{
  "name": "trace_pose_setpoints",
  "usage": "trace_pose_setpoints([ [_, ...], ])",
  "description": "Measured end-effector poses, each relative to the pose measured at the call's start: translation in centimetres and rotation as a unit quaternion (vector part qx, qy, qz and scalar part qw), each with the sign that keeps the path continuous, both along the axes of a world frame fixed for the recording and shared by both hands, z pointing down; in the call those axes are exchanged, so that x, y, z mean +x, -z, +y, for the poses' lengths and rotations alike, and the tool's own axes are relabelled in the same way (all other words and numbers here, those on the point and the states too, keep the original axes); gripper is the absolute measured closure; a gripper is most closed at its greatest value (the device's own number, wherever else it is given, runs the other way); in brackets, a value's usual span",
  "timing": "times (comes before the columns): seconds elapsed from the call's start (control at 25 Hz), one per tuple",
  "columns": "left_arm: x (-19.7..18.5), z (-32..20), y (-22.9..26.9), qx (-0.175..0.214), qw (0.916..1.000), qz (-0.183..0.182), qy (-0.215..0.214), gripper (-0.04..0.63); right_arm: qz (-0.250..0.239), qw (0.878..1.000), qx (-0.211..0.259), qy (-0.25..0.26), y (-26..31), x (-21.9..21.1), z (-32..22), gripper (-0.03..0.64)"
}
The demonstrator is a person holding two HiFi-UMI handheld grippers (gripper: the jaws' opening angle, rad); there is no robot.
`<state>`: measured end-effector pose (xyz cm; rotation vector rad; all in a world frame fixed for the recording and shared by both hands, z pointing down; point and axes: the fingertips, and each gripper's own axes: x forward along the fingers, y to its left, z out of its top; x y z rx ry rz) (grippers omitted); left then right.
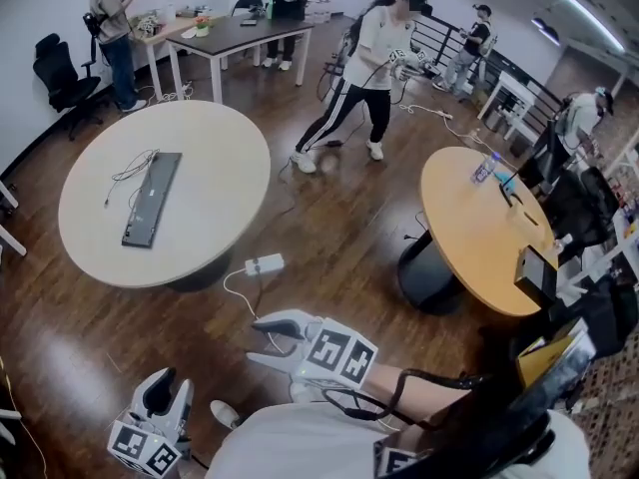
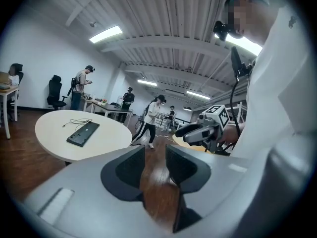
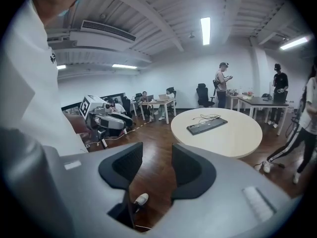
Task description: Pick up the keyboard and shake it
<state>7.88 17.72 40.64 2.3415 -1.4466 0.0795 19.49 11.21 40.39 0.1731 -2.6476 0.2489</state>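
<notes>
The keyboard (image 1: 152, 200) lies flat on the round white table (image 1: 225, 158), its cable coiled at the far end. It is well apart from both claws, ahead and to the person's left. Its long axis runs roughly away from the person. The left gripper (image 1: 163, 387) appears closed down to a slit and is empty. The right gripper (image 1: 268, 342) stands parted and empty. The left is judged nearer. An approach must come first.

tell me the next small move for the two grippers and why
Probably step toward the round white table and bring both grippers over the flat black keyboard lying on it. The left gripper and right gripper are both empty, held near the body, well short of the table.
</notes>
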Motion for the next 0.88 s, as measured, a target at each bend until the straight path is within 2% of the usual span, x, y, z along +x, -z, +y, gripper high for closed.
trace_pose_setpoints([
  [0.28, 4.2, 0.4, -0.6, -0.014, 0.9998, -0.009, 0.009, 0.465, -0.009, 1.0, 0.001, 0.017, -0.4, 3.1, 0.0, 0.431],
  [0.88, 8.5, -0.1, -0.6, -0.022, 0.9995, -0.021, 0.008, 0.465, -0.017, 1.0, 0.008, 0.016, -1.0, 7.6, -0.5, 0.439],
])
